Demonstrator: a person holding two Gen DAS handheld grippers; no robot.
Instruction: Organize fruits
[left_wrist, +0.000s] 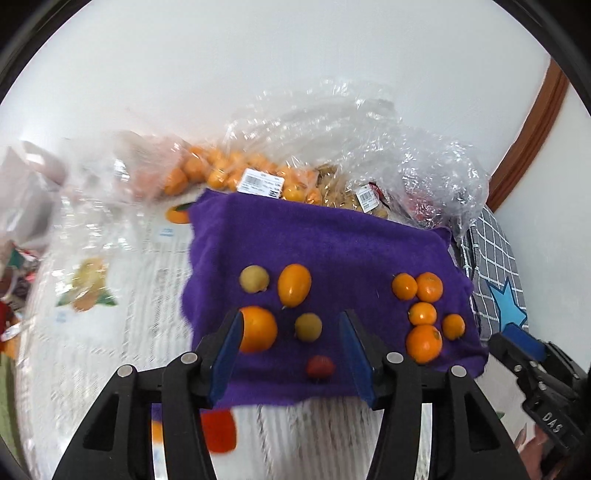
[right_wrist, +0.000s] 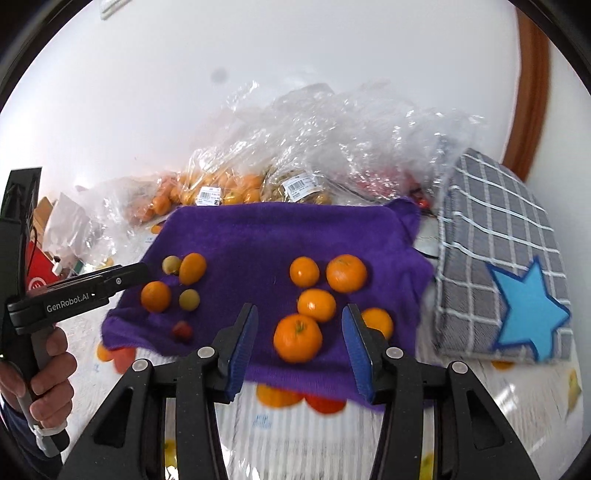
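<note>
Fruits: mixed group (left_wrist: 282, 306) on the left of my purple towel (left_wrist: 332, 236); five oranges (right_wrist: 325, 295) clustered on its right
Left tongs (left_wrist: 291, 354): open, empty; above the towel's near edge, by the mixed group
Right tongs (right_wrist: 299, 350): open, empty; nearest orange (right_wrist: 297, 336) between the fingers in view
Far side: plastic bags (right_wrist: 314, 155) of fruit
Right: grey checked cloth (right_wrist: 495, 258) with a blue star

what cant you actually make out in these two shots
- Left wrist view: part of the round orange sits behind the left gripper's finger.
- Right wrist view: an orange is partly hidden by the right gripper's finger.
- Both views: the plastic bags glare and crumple, so their contents beyond some oranges are unclear.
- Barcode labels: too small to read.
- Right wrist view: fruit prints under the purple cloth's front edge are blurred.
</note>
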